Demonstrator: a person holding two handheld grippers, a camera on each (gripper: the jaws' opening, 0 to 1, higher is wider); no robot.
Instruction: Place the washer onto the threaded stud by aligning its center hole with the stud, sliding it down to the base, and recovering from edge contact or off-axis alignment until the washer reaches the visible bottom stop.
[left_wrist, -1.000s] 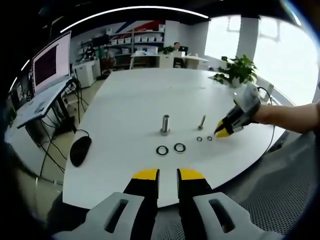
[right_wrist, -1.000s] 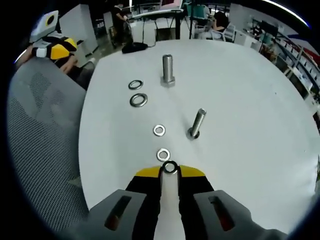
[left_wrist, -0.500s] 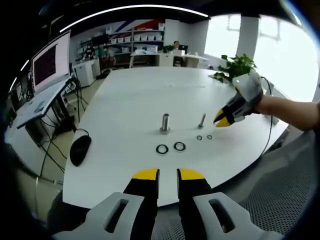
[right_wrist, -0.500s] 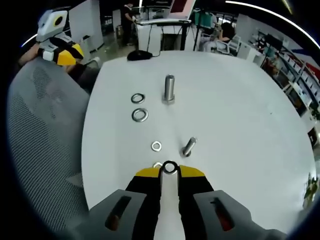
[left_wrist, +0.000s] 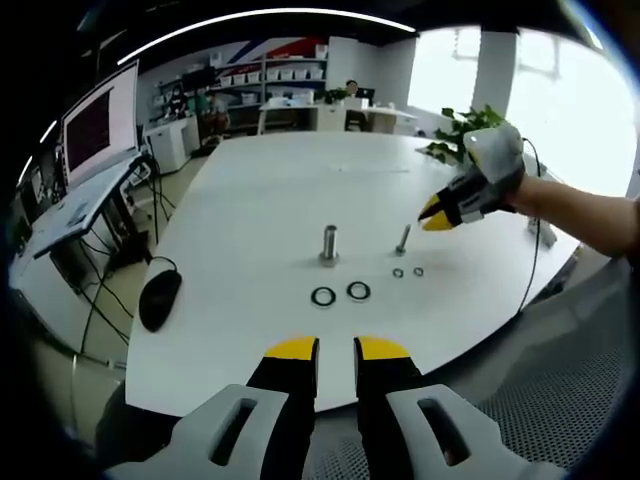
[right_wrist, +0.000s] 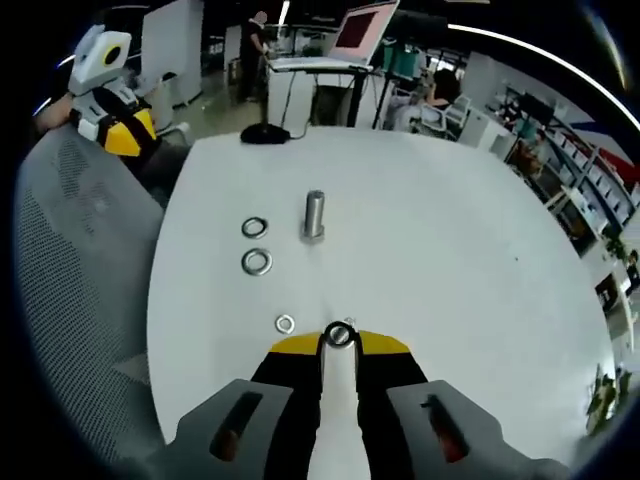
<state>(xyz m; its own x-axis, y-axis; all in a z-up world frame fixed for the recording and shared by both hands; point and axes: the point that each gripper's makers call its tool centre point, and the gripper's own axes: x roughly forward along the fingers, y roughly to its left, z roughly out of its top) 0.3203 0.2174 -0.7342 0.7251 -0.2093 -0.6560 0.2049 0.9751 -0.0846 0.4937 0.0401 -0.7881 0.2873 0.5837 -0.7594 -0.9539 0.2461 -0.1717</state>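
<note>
Steel washers (left_wrist: 340, 293) — beside large stud (left_wrist: 329, 245)

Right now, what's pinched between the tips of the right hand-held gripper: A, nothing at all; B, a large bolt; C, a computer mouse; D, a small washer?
D: in the right gripper view a small washer sits clamped at the yellow tips of the right hand-held gripper, while the large stud stands apart on the white table.
</note>
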